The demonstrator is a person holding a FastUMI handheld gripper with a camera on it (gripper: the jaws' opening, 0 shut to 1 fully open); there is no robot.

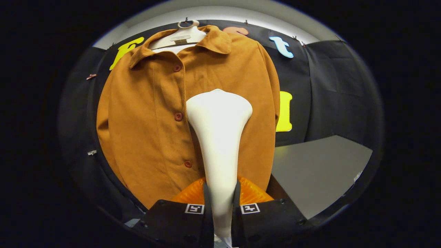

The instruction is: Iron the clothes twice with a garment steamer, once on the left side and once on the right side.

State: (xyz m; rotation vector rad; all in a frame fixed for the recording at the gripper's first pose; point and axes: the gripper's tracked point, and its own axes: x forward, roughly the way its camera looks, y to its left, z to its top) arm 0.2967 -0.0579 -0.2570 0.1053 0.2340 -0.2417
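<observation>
A brown button-up shirt hangs on a white hanger against the booth wall. My gripper is shut on the white garment steamer, both fingers pressing on its narrow handle. The steamer's wide head rises just ahead of the fingers and sits over the shirt's right half, close to the row of buttons. Whether the head touches the cloth I cannot tell. The steamer hides the lower middle of the shirt.
A grey table lies to the right of the shirt, below the wall cloth. An orange ribbed part shows behind the fingers at the steamer's base. Small clips pin the cloth left of the shirt.
</observation>
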